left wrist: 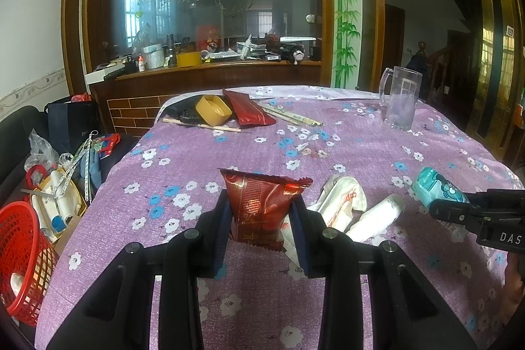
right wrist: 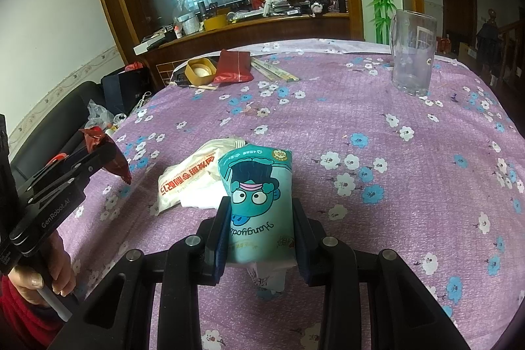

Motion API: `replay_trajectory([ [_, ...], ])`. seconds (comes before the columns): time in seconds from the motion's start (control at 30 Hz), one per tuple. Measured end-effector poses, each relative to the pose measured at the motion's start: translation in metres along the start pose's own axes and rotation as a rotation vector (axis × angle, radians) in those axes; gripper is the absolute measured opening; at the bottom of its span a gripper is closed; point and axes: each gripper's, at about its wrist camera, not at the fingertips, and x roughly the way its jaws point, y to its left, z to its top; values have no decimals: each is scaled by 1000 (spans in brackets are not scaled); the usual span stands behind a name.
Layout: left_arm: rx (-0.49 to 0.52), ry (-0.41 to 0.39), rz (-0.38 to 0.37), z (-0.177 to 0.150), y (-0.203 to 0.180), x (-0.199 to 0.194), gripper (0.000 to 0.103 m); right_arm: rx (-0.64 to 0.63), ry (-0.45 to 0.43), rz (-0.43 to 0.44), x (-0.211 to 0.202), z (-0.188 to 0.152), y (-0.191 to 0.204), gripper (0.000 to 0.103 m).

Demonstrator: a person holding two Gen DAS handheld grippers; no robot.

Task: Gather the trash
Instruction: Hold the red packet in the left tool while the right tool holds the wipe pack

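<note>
My left gripper is shut on a dark red snack wrapper and holds it above the purple flowered tablecloth. The wrapper also shows in the right wrist view, at the left gripper's tips. My right gripper is shut on a teal tissue packet with a cartoon face; the packet shows at the right edge of the left wrist view. A crumpled white wrapper with red print lies on the cloth between the grippers, next to a white tube.
A clear glass mug stands at the far right. At the far left of the table lie a yellow container, another red packet and chopsticks. A red basket and clutter sit left of the table.
</note>
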Motion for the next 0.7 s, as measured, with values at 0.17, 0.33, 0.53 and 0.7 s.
replay_trajectory([
  [0.17,-1,0,0,0,-1,0,33,7,0,-3,0,0,-1,37],
  [0.33,-2,1,0,-3,-3,1,33,14,-9,4,-1,0,-4,37],
  [0.53,-29,34,-11,-7,2,6,33,12,-14,-5,-2,0,-5,37],
  [0.7,-33,31,-3,-3,5,-15,33,44,17,-35,6,-2,-12,38],
])
